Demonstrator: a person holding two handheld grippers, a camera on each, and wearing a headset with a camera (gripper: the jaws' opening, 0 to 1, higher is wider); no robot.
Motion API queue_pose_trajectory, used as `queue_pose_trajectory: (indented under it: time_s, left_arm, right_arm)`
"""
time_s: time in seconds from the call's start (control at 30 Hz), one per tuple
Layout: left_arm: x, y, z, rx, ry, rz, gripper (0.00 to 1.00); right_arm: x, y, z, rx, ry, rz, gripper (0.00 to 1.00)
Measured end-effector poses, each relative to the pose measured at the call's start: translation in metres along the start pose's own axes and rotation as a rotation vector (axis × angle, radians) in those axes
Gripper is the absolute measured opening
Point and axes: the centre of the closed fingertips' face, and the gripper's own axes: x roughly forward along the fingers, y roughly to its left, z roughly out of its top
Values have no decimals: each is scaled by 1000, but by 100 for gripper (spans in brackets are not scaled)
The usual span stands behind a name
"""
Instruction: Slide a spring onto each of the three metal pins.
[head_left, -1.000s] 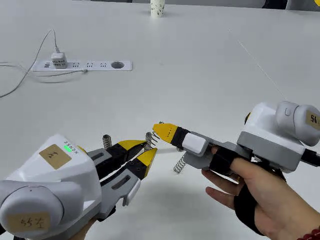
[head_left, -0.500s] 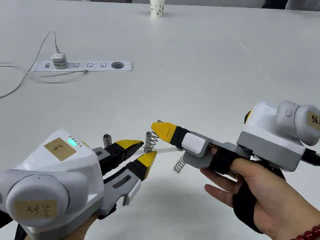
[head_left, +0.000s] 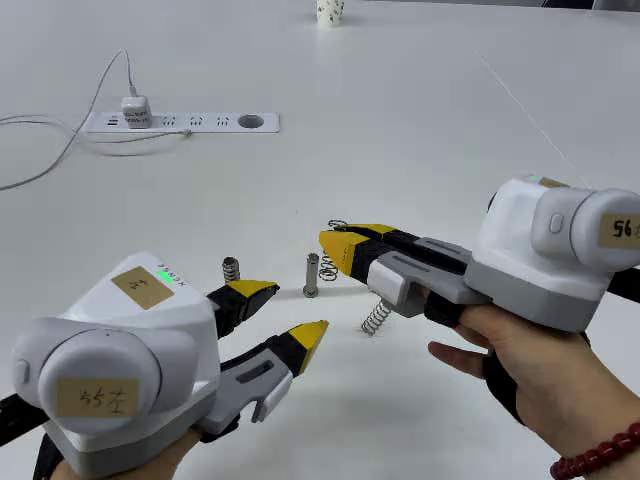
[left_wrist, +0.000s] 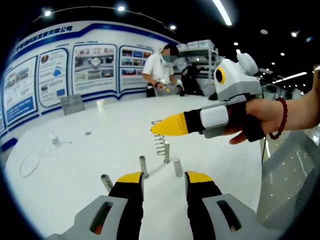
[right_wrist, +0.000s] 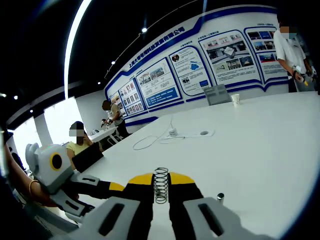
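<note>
Head view is showing the right gripper (head_left: 335, 248) with its jaws closed on a spring (head_left: 328, 266), which is standing upright across the jaw tips with both ends projecting. The left gripper (head_left: 285, 310) is presenting its jaws open and empty, aimed toward the pins. A bare pin (head_left: 311, 275) is standing upright on the bench (head_left: 420, 150) just beside the right jaw tips, between them and the left jaws. A loaded pin (head_left: 231, 268), already wearing its coil, is standing just beyond the upper left jaw tip. A loose spring (head_left: 376, 315) is lying below the right jaws. Judging by its thin wire, the spring is behaving as a light, soft, bouncy part; excess clamping is likely to crush it or flick it free. Grip lightly at mid-coil, leaving the lower end clear for the pin.
</note>
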Motion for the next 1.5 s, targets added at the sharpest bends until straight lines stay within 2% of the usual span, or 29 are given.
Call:
queue_pose_trajectory:
  time_s: [0.27,0.57,0.83,0.97,1.17,1.23,1.5]
  left_arm:
    - [-2,-2,-5,-1,13,1,44]
    - [-3,-3,-11,-16,28,-1,53]
    - [-5,-2,-11,-18,26,0,56]
    - [-6,-2,-11,-22,26,-3,56]
    - [-7,-1,-13,-26,30,-1,55]
    - [-7,-1,-13,-30,28,-2,55]
    - [-7,-2,-14,-28,32,-3,54]
  right_arm:
    - [15,-12,2,-66,-8,-21,11]
    - [30,-19,-4,-91,4,-30,11]
    - [39,-24,-12,-134,23,-43,11]
    - [43,-25,-14,-134,25,-42,11]
    - [43,-25,-16,-166,29,-47,11]
    - [41,-25,-19,-200,38,-57,11]
    - [42,-24,-27,-232,61,-66,11]
